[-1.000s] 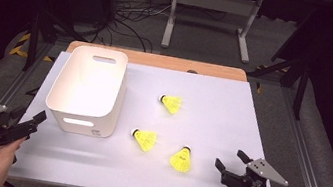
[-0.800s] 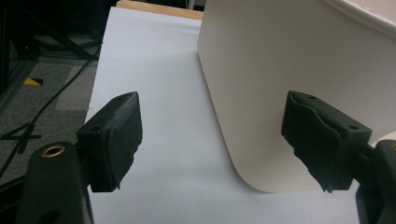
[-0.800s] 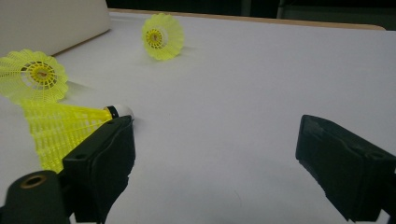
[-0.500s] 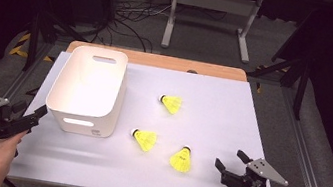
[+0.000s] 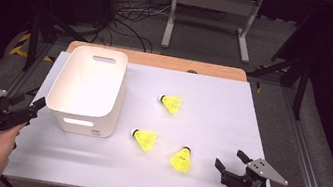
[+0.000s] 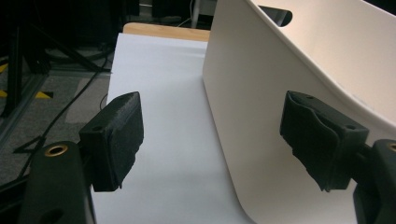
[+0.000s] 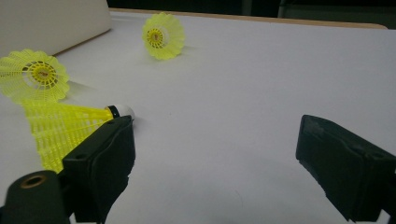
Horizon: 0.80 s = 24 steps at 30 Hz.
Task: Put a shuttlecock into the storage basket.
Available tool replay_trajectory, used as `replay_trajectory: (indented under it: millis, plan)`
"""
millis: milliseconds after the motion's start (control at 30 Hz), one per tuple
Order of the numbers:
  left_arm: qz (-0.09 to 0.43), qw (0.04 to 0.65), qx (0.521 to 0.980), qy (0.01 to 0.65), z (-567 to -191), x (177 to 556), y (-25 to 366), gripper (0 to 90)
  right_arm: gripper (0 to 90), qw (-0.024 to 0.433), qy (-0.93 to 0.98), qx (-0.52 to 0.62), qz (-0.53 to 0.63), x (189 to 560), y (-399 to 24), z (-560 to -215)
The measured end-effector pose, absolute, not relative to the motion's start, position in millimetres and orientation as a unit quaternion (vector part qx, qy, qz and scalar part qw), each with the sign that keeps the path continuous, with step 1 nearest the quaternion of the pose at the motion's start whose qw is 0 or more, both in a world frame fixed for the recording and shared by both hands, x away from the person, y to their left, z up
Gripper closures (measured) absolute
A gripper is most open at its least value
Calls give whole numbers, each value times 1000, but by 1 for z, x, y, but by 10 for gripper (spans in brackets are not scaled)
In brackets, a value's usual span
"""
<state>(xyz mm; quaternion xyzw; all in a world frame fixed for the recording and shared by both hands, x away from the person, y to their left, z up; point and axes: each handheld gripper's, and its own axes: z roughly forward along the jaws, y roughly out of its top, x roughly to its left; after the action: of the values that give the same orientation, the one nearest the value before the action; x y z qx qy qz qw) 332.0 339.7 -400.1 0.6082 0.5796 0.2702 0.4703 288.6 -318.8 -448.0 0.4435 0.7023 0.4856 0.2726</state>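
Overhead, the left claw [image 5: 33, 108] sits spread at the frame's lower left beside the white plastic basket [image 5: 87, 88]; the right claw [image 5: 231, 160] sits spread at lower right, near the closest of three yellow plastic shuttlecocks [image 5: 181, 159] lying on the white desk [image 5: 232, 114].

From the left gripper view, the basket's wall [image 6: 280, 84] fills the right, pads apart around nothing.

From the right gripper view, that shuttlecock [image 7: 60, 128] lies at left by one pad, ungripped.

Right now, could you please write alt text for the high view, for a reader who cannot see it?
Three yellow shuttlecocks lie on a white table beside an empty white plastic bin. A person's hands hold the left gripper near the bin and the right gripper near the closest shuttlecock, both open.
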Motion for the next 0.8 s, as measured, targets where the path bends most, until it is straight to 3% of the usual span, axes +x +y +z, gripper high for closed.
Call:
replay_trajectory:
  millis: [800]
  plan:
    - [286,465,611,573,-370,342,338,218,123,270,702,445,487,289,-319,-448]
